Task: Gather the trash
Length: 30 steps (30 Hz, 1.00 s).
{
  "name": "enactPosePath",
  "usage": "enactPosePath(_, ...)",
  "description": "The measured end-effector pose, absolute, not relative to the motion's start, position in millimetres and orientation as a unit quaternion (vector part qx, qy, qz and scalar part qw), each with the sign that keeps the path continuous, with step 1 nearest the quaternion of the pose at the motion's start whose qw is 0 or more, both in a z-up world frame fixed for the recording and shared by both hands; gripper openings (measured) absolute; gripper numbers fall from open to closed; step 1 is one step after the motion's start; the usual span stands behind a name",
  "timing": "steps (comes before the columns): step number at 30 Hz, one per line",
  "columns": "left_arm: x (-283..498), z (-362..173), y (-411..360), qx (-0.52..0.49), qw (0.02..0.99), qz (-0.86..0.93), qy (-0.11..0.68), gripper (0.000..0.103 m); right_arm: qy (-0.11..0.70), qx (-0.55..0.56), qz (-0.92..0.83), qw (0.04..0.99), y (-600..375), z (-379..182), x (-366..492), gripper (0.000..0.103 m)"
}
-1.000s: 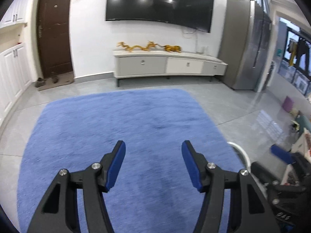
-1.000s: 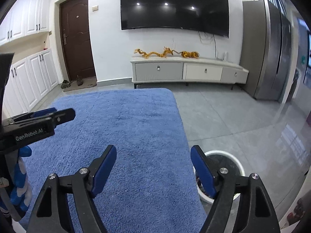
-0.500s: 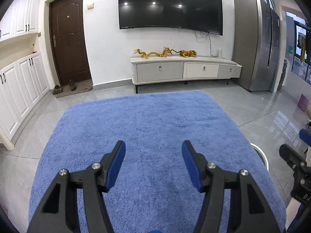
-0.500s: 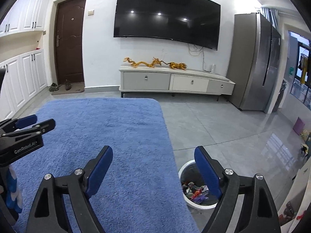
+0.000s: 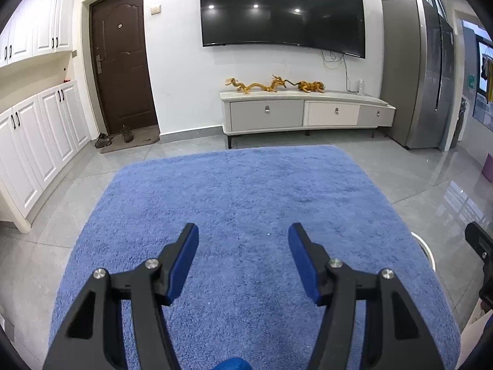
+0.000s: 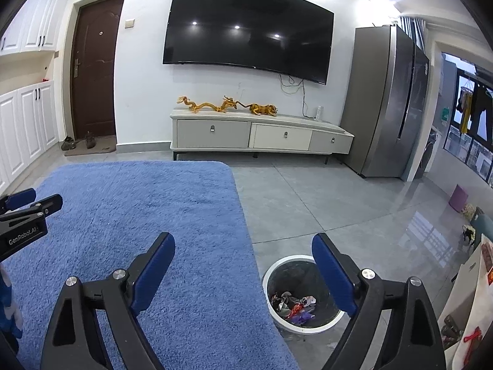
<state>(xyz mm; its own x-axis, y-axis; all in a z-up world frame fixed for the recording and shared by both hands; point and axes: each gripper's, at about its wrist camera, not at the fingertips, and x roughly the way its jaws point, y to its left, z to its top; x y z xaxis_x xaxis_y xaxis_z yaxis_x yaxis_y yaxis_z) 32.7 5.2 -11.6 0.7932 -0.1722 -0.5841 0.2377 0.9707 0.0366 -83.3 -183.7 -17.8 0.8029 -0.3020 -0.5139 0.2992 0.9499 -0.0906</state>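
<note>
Left gripper [image 5: 243,234]: jaws held partly spread, nothing between the two blue pads; only the shaggy blue rug [image 5: 246,185] lies beyond and under them.

Right gripper [image 6: 243,246]: jaws widening at this moment, nothing between its two blue pads. Under the gap: the rug's right edge and grey tiled floor [image 6: 308,203].

Task items: one round white waste bin with a dark liner [image 6: 286,262] stands on the tiles just off the rug's edge, below and just inside the right gripper's right jaw, which hides part of its rim. Inside it, a small heap of crumpled wrappers [image 6: 294,305], red, purple and silver; pieces too tangled to count. In the left wrist view only a sliver of the bin's white rim shows, to the right of the right jaw. No loose trash can be made out on the rug in either view.

Far beyond both sets of jaws, on the back wall:
- 1 black wall-mounted television [image 6: 246,30]
- 1 low white cabinet [image 6: 262,135] with 3 drawers
- golden dragon figurines [image 6: 228,104] on top; exact count unclear
- 1 dark brown door [image 6: 92,67], 2 shoes on its mat
- 1 tall grey refrigerator [image 6: 388,101]
</note>
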Motion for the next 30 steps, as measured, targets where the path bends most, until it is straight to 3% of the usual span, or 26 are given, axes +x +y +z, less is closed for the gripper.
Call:
enactPosePath(10, 30, -18, 8, 0.059, 0.945, -0.116, 0.301, 0.06, 0.268, 0.006, -0.157, 0.95, -187, -20, -89, 0.091)
enactPosePath(14, 25, -17, 7, 0.06, 0.948, -0.115, 0.292, 0.083, 0.269, 0.009, -0.157, 0.95, -189, -21, -88, 0.092)
enactPosePath(16, 23, -16, 6, 0.06, 0.949, -0.117, 0.286, 0.088, 0.269, 0.011, -0.159, 0.95, -190, -21, -89, 0.092)
enactPosePath(24, 19, -14, -1, 0.074, 0.952, -0.099, 0.281, 0.098, 0.268, 0.031, -0.16, 0.95, -202, -25, -94, 0.094)
enactPosePath(30, 11, -19, -12, 0.093, 0.947, -0.11, 0.286, 0.102, 0.269, 0.031, -0.163, 0.949, -206, -31, -99, 0.103)
